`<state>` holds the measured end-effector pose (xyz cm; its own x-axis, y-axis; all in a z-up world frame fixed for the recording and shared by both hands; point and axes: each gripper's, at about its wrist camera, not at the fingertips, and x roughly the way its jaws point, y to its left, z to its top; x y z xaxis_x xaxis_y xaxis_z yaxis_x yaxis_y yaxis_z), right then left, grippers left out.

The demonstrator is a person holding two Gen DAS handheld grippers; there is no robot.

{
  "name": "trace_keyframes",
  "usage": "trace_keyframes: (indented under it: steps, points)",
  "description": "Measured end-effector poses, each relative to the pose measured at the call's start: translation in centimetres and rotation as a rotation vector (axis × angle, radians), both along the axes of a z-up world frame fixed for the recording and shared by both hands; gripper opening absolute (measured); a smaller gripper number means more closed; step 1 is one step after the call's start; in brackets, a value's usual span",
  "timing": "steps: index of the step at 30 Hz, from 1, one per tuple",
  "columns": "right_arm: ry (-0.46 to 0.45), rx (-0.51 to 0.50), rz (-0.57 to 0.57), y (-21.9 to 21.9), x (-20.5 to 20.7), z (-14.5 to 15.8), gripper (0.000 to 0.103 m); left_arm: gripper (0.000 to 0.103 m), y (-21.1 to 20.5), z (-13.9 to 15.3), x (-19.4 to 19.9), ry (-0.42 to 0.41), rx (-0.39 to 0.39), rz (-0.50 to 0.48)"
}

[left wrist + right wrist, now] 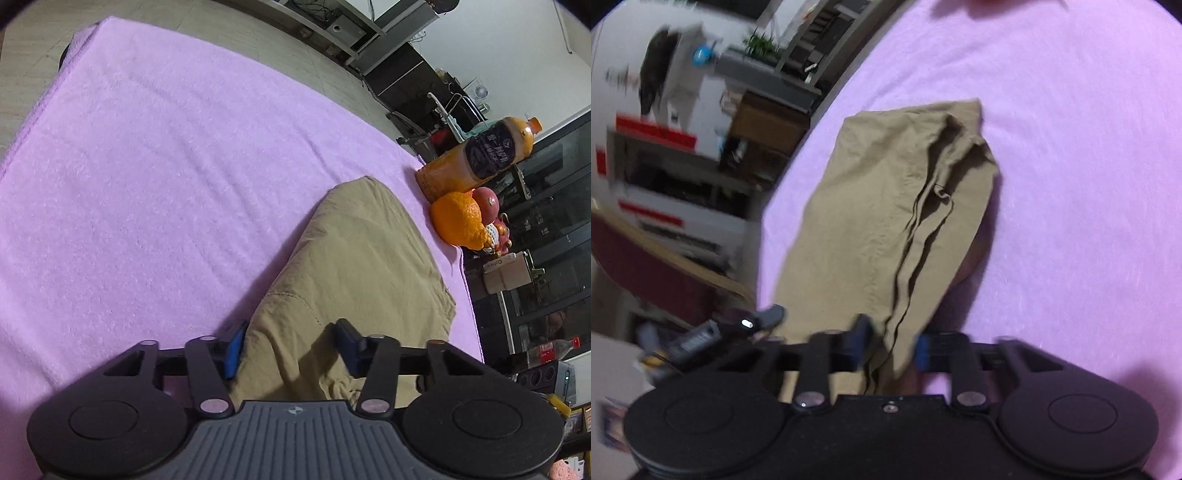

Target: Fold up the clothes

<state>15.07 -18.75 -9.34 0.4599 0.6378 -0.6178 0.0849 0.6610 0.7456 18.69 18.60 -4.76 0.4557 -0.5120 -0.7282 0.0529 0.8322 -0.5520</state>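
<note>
A khaki garment [354,266] lies folded on a pink towel-covered table [166,166]. My left gripper [290,345] hangs over the garment's near end with its blue-padded jaws wide apart, the cloth lying between them. In the right wrist view the same khaki garment [882,206] stretches away from me, creased along its right side. My right gripper [892,349] has its jaws apart around a bunched edge of the garment, with gaps showing beside the cloth. That view is motion-blurred.
At the table's right edge stand an orange juice bottle [480,155], an orange [460,218] and a red apple [489,205]. Beyond it are shelves, a box and a cola bottle [550,349]. In the right wrist view the table edge [768,221] drops to cluttered furniture.
</note>
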Motion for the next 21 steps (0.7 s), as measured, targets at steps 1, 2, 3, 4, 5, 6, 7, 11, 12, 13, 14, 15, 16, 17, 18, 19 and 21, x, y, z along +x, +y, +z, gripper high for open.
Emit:
trace_keyframes:
  steps: [1,2,3,4,5,6,7,11,12,13,14,15,16,17,18,19,21]
  points:
    - [-0.020,-0.017,0.008,0.1,-0.1,0.8,0.011,0.027,-0.4,0.5,-0.3,-0.010,0.017,0.000]
    - [-0.047,-0.039,0.021,0.3,-0.1,1.7,0.010,0.019,-0.7,1.0,-0.7,-0.019,0.025,0.002]
    - [-0.076,-0.058,0.032,0.3,-0.2,2.6,0.010,0.017,-1.2,1.6,-1.2,-0.025,0.025,0.005]
    - [-0.108,-0.077,0.038,0.2,-0.3,3.7,0.009,0.016,-1.7,2.3,-2.0,-0.033,0.016,0.002]
    - [-0.143,-0.100,0.042,-0.1,-0.3,4.8,0.009,0.016,-2.2,2.9,-2.8,-0.038,0.004,-0.003]
    - [-0.182,-0.129,0.048,-0.3,-0.5,5.9,0.009,0.016,-2.9,3.6,-3.7,-0.045,0.000,-0.012]
    - [-0.227,-0.166,0.063,-0.5,-0.6,7.3,0.008,0.016,-3.8,4.4,-4.9,-0.062,0.012,-0.023]
    - [-0.414,-0.333,0.173,-0.7,-1.7,11.9,0.009,0.021,-7.6,5.5,-10.0,-0.090,0.033,-0.061]
    - [-0.428,-0.363,0.200,-0.7,-1.7,12.1,0.009,0.022,-8.3,4.8,-10.9,-0.062,0.026,-0.061]
    - [-0.415,-0.381,0.220,-0.6,-1.3,11.7,0.009,0.026,-8.9,3.7,-11.5,-0.029,0.032,-0.052]
    - [-0.402,-0.399,0.241,-0.6,-0.9,11.2,0.012,0.029,-9.4,2.9,-11.6,-0.013,0.082,-0.038]
    - [-0.381,-0.404,0.249,-0.7,-0.8,10.7,0.012,0.028,-9.9,2.0,-11.5,0.001,0.139,-0.023]
    - [-0.351,-0.398,0.244,-1.0,-0.9,10.1,0.018,0.035,-10.3,1.1,-11.5,0.014,0.197,-0.008]
    - [-0.321,-0.391,0.239,-1.3,-1.0,9.5,0.025,0.038,-10.1,0.8,-11.4,0.017,0.207,-0.003]
    - [-0.291,-0.385,0.234,-1.6,-1.1,8.9,0.028,0.038,-9.6,1.0,-11.3,0.015,0.206,0.012]
    - [-0.261,-0.378,0.229,-1.9,-1.3,8.3,0.029,0.034,-9.1,1.5,-11.5,-0.002,0.209,0.040]
    - [-0.200,-0.365,0.219,-2.5,-1.5,7.1,0.042,0.034,-8.1,2.4,-12.5,-0.050,0.202,0.092]
